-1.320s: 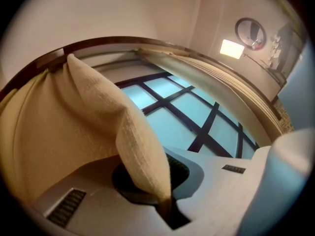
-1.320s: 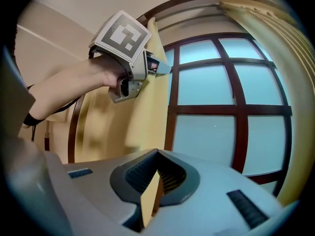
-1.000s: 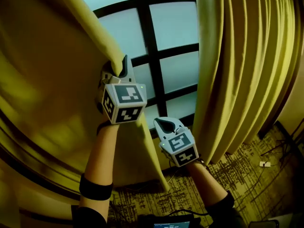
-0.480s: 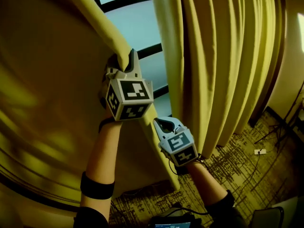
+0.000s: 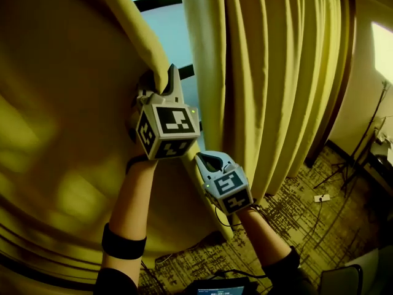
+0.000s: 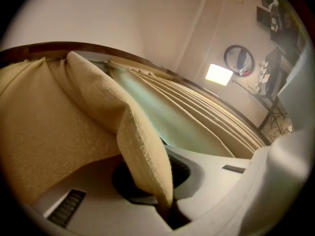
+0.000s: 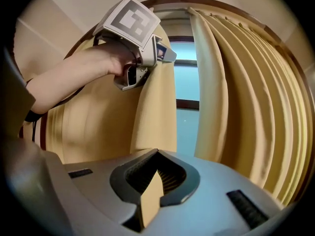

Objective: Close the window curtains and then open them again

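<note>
The left curtain (image 5: 67, 134) is being hauled across, and the change is plain: a second ago a broad stretch of window (image 5: 164, 32) with its dark bars was showing between the two drapes, and now only a narrow strip of glass is left beside the right curtain (image 5: 276, 85). The left tongs (image 5: 163, 83) are pressed together on the left curtain's leading edge, with a thick fold of cloth pinched deep between them. The right tongs (image 5: 212, 161) are clamped on the same edge lower down, where a thin flap of yellow fabric is caught in the bite. So one drape is being carried by both tongs, high and low, while the right curtain hangs gathered in its pleats, untouched.

The closing half of the task can be judged nearly done — the gap is almost shut, though glass is still seen. The last strip must be covered before the opening half can be started.
</note>
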The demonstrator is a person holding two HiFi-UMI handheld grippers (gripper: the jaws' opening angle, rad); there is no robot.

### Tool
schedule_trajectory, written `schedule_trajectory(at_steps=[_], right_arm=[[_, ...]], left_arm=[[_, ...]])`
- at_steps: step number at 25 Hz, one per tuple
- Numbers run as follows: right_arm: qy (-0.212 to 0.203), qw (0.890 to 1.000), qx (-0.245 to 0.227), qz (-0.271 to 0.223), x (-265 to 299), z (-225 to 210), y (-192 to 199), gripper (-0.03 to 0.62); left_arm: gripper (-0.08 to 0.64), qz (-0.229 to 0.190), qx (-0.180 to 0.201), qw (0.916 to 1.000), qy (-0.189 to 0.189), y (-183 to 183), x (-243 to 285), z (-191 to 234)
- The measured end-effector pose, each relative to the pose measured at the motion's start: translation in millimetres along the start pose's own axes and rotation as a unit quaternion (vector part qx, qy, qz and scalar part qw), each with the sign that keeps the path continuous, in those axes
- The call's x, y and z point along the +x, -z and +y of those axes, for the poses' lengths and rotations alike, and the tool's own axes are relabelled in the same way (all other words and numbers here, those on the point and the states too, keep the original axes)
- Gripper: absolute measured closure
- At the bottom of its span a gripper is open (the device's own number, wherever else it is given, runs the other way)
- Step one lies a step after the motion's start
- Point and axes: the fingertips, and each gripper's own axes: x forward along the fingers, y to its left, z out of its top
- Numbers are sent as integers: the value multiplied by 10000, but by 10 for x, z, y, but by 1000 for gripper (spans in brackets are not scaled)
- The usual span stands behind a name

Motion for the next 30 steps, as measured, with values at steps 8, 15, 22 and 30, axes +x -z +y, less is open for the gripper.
schedule_trajectory(at_steps=[8, 15, 22, 30], right_arm=[[415, 9986, -321, 7, 38, -255, 72, 577], [505, 9977, -458, -2, -25, -539, 81, 577], [128, 9993, -360, -60, -94, -856, 144, 577], [-123, 9994, -319, -108, -275, -1519, 225, 577]], left_arm=[[554, -269, -99, 9995, 163, -28, 112, -145], [554, -314, -9, 9993, 194, -109, 222, -319], [554, -117, 54, 9998, -124, -184, 457, -527], [554, 160, 136, 9995, -254, -372, 844, -918]])
